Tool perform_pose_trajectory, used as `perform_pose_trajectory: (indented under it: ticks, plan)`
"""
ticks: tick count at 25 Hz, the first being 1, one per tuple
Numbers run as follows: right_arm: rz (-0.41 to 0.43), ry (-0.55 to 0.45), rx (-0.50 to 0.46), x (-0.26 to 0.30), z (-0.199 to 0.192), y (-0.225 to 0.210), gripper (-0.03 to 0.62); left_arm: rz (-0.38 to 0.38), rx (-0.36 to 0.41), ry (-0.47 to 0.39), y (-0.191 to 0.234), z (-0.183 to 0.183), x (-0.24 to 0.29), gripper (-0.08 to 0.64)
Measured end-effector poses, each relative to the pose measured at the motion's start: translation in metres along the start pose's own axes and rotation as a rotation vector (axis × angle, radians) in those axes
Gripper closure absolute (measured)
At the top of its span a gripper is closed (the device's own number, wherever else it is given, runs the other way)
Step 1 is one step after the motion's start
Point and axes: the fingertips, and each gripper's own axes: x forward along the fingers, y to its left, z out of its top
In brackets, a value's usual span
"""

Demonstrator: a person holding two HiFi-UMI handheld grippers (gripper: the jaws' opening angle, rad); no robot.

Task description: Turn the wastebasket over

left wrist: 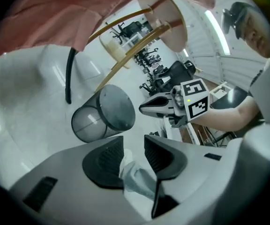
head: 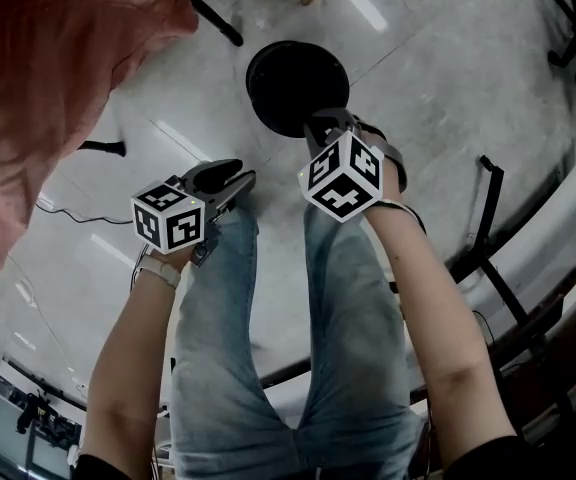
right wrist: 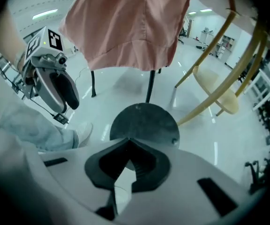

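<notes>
The wastebasket (head: pixel 296 86) is a black mesh bin standing on the pale floor with its solid round base (right wrist: pixel 144 123) facing up. In the left gripper view the wastebasket (left wrist: pixel 102 114) looks tilted. My right gripper (head: pixel 330 124) hangs just above its near rim, shut, with its tips (right wrist: pixel 128 142) meeting and nothing between them. My left gripper (head: pixel 236 181) is off to the left of the bin and clear of it. Its jaws (left wrist: pixel 134 149) stand apart with nothing held; only my trouser leg shows through the gap. Each gripper shows in the other's view: right gripper (left wrist: pixel 146 108), left gripper (right wrist: pixel 64 97).
A pink cloth (head: pixel 58 58) hangs at the upper left, over black legs (right wrist: pixel 149 86). A pale wooden chair (right wrist: pixel 219 90) stands beyond the bin. My legs in jeans (head: pixel 268 348) and a white shoe (right wrist: pixel 81 132) are near the bin. A black frame (head: pixel 493 238) lies at the right.
</notes>
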Motion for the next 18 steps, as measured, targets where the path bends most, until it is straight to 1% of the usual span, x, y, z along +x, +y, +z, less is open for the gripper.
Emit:
perform_pose_trajectory:
  ticks: [3,4,5,7,9,12,14,16,18]
  plan:
    - [0.005,-0.078,0.075,-0.033,0.019,-0.001,0.583,-0.009,0.079,-0.051,-0.028,0.027,-0.014,0.496]
    - [0.005,-0.107,0.095,-0.046,0.025,0.0,0.583,-0.018,0.091,-0.07,-0.039,0.035,-0.02,0.526]
    - [0.005,-0.135,0.116,-0.06,0.031,0.0,0.583,-0.029,0.096,-0.088,-0.051,0.042,-0.027,0.539]
    - [0.007,-0.197,0.172,-0.091,0.044,-0.001,0.583,-0.056,0.103,-0.125,-0.078,0.057,-0.042,0.546]
    - [0.015,-0.266,0.249,-0.124,0.056,0.0,0.583,-0.07,0.13,-0.16,-0.108,0.072,-0.06,0.546]
    - [0.024,-0.36,0.346,-0.181,0.069,0.007,0.583,-0.06,0.176,-0.19,-0.154,0.088,-0.09,0.548]
    - [0.019,-0.421,0.378,-0.22,0.081,0.009,0.583,-0.06,0.184,-0.214,-0.184,0.102,-0.113,0.548]
    - [0.009,-0.475,0.385,-0.258,0.097,0.006,0.583,-0.067,0.201,-0.251,-0.212,0.124,-0.134,0.548]
    - [-0.001,-0.525,0.37,-0.293,0.114,0.001,0.583,-0.072,0.262,-0.3,-0.239,0.154,-0.152,0.548]
